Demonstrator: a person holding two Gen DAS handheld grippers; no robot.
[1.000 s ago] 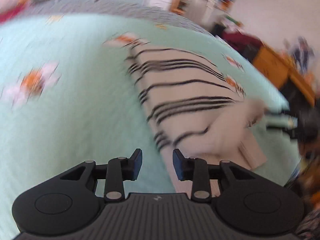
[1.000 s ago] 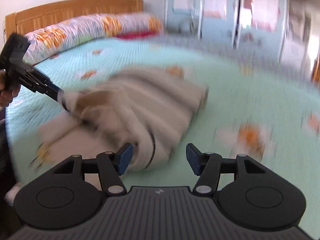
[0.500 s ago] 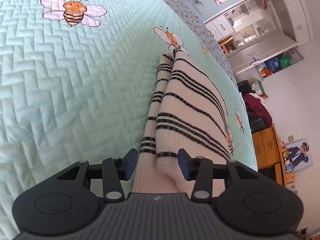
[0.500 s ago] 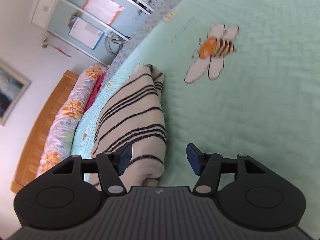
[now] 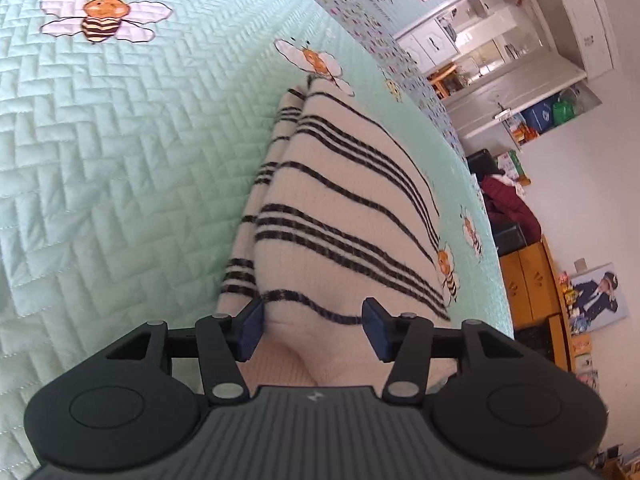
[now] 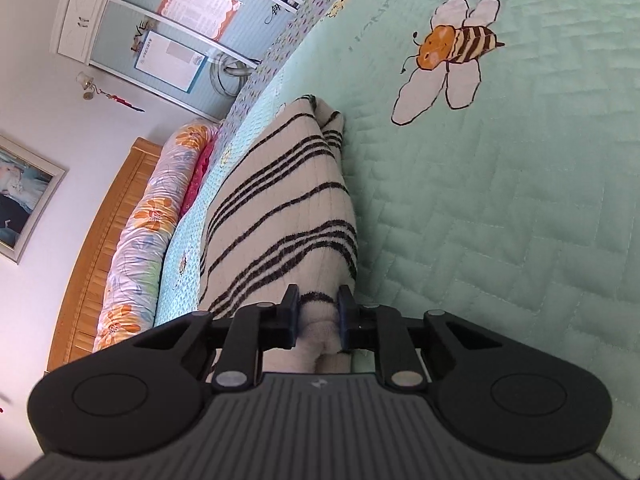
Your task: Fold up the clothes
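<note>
The striped sweater's [image 5: 340, 216] near edge is disappearing beneath the left gripper's [image 5: 312, 330] body. In the right wrist view, the fingers [image 6: 289, 312] are hiding the pinched fold, and the picture's edge is cropping the headboard [image 6: 100, 240].

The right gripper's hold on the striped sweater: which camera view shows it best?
The right wrist view: the right gripper pinches a fold of the striped sweater. The left wrist view shows the sweater between the open left gripper, not the right one.

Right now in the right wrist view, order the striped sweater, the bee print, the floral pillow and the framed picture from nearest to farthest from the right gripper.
1. Striped sweater, pinched in the right gripper.
2. Bee print, upper right on the quilt.
3. Floral pillow, left by the headboard.
4. Framed picture, far left wall.
</note>
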